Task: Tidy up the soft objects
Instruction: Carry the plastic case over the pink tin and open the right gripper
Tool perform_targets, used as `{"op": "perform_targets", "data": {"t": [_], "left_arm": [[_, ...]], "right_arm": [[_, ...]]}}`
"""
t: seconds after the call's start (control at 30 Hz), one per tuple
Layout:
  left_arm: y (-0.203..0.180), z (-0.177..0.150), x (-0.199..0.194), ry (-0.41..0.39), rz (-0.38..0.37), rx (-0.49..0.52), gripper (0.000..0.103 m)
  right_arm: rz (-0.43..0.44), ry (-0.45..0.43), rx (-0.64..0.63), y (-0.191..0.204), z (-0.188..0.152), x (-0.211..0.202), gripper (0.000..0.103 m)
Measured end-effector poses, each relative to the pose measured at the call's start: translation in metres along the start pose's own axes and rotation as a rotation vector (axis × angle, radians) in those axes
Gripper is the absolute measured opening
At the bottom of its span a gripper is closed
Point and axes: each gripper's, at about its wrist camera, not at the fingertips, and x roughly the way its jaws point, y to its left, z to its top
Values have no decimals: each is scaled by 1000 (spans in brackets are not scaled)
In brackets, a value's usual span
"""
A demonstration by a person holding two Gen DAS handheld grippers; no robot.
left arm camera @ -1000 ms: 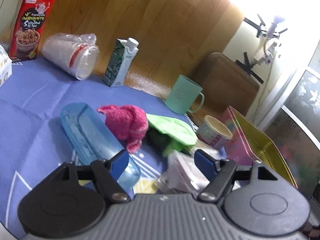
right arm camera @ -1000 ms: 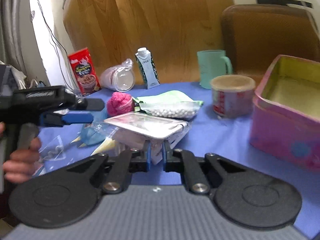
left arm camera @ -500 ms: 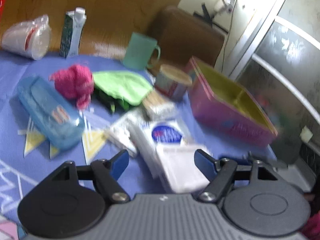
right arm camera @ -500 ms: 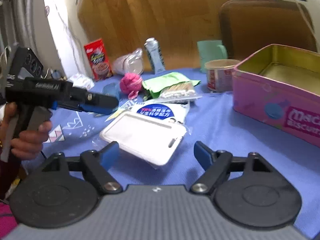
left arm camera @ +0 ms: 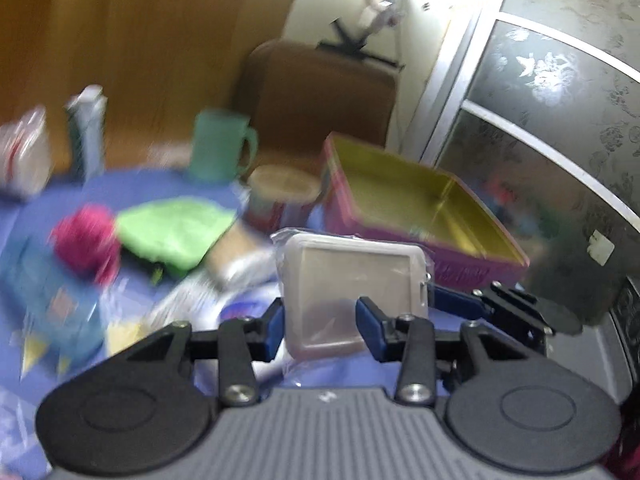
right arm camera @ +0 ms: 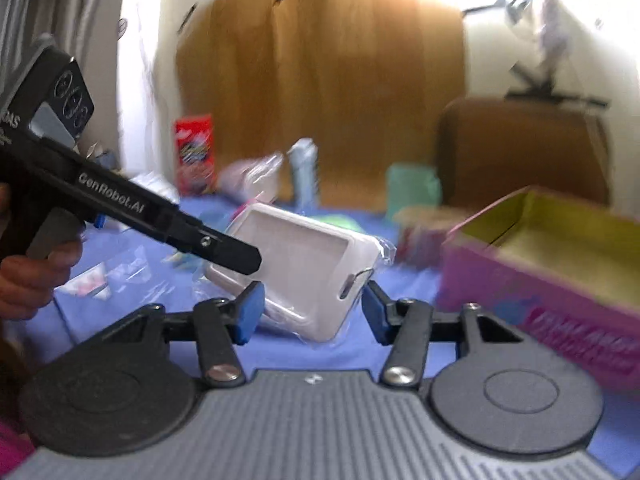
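Handover mid-frame: left gripper [left arm camera: 320, 326], jaws just closing, pinches the near edge of a bagged white card holder [left arm camera: 352, 276] before the pink tin [left arm camera: 480, 258], right gripper [right arm camera: 312, 312] parted around it, its film likely slippery, light, semi-stiff.

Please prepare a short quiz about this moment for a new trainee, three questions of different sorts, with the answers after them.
1. What is between the fingers of the left tool? A the green mug; B the white plastic case in its clear bag; C the red carton.
2. True or false: the pink tin has its lid on.
3. What colour is the folded cloth that lies beside the pink woolly thing?
Key: 1 B; the jaws have just been closing on it. 2 False; it stands open. 3 Green.
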Motion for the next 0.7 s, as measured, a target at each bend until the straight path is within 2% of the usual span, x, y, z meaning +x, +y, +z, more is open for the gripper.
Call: {"op": "perform_targets", "data": {"t": [0.1,0.17,0.23,0.37,0.43,0.5,0.57,0.7], "left_arm": [[-25,30,31,-40,-18,73,42],[-38,44,52,-53,-40,105,44],[-53,58,77,-63,-58,142,45],[-73,73,124,-61,-70,130,46],[-78,75,143,-53,-39,113,46],[-76,72,146,-52,-9,95,46],[-68,68,134,-79,-16,67,46],[-36,51,87,-156,2,22,48]], "right_arm": [[-119,-67,-8,-18,8,-1,56],[-178,-93,13,-66,9,-12,56],[-237,-99,38,-87,17,-10,56],[-339,-48,98,-114,22,1,56],[-383,-13,128,-121,20,13,57],[-466,18,132,-121,16,19,58],[-550,46,121,-126,11,23,59],[-553,-14,218,-147,10,9,59]]}}
